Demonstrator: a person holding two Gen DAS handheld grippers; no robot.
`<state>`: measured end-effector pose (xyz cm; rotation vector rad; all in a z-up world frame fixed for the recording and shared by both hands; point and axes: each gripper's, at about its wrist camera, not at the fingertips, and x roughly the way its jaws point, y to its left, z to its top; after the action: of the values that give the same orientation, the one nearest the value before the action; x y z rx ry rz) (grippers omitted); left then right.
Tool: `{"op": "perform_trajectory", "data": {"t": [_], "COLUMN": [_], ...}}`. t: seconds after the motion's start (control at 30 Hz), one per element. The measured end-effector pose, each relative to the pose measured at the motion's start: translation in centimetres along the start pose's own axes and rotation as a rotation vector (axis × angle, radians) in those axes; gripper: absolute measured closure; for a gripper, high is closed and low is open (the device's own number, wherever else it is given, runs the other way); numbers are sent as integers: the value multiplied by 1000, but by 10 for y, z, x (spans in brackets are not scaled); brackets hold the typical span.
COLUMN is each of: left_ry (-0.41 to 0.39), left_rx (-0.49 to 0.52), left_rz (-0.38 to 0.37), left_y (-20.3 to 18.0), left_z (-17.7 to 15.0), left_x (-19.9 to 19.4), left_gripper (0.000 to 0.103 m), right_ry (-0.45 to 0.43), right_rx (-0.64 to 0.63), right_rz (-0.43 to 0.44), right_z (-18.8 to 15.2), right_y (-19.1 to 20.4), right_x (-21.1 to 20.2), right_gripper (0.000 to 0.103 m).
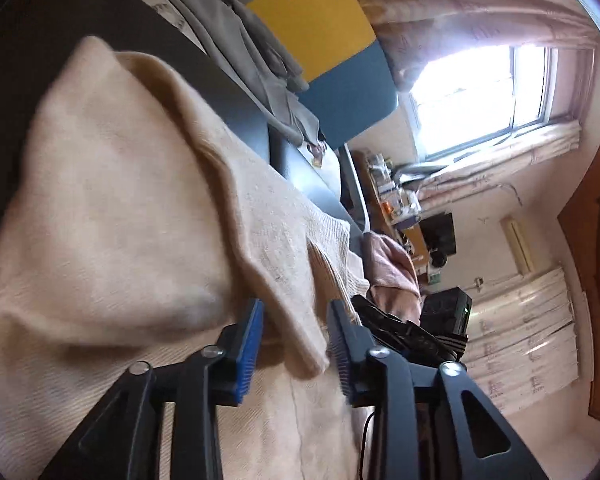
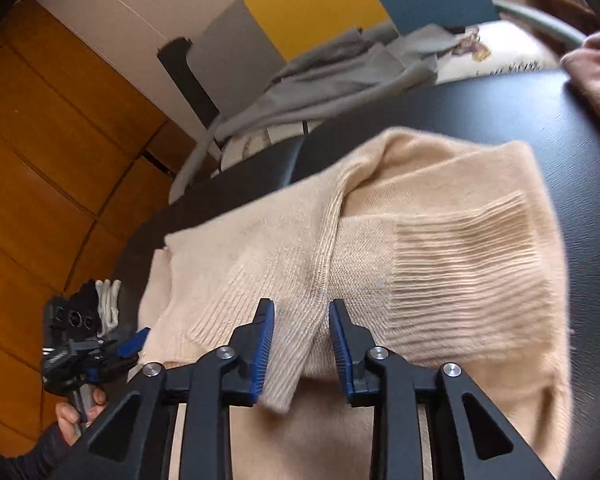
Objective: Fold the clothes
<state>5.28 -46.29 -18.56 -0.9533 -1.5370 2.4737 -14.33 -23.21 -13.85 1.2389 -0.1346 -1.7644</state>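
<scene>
A cream knitted sweater [image 2: 440, 248] lies partly folded on a dark table [image 2: 480, 104]. My right gripper [image 2: 300, 312] hangs over its near edge, tilted down. Its jaws stand apart around a ribbed strip of the sweater [image 2: 296, 344], which brushes the left pad with a gap on the right. In the left wrist view the same sweater [image 1: 120, 200] fills the frame. My left gripper [image 1: 296, 320] is open, with a loose folded edge of the knit [image 1: 300, 336] lying between the blue pads unpinched.
Grey clothes [image 2: 340, 76] are piled behind the table against yellow and blue panels [image 2: 316, 8]. A pink garment [image 2: 596, 76] lies at the table's far right corner. A hand [image 2: 74, 408] holds a gripper handle at lower left, over wooden flooring [image 2: 40, 160].
</scene>
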Motion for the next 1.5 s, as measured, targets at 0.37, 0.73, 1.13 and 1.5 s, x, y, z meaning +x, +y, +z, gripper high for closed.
{"op": "perform_trajectory", "data": {"t": [0.37,0.73,1.13,1.5], "left_ry": [104,16,-109,-7], "left_rx": [187,261,502,473], "left_rz": [208,284,339,309], "left_y": [-10,-28,-66,-13], "left_z": [-17,-13,-7,32], "left_x": [23,4,5,27], "left_gripper": [98,85,80,89], "right_ry": [24,13,-110,-53], "right_rx": [-229,-156,-406,-247], "right_rz": [-212,-188,-275,-388], "right_z": [-2,-16,27,48], "right_y": [29,3,65,22], "right_x": [-6,-7,-12,52], "right_gripper": [97,95,93,75]}}
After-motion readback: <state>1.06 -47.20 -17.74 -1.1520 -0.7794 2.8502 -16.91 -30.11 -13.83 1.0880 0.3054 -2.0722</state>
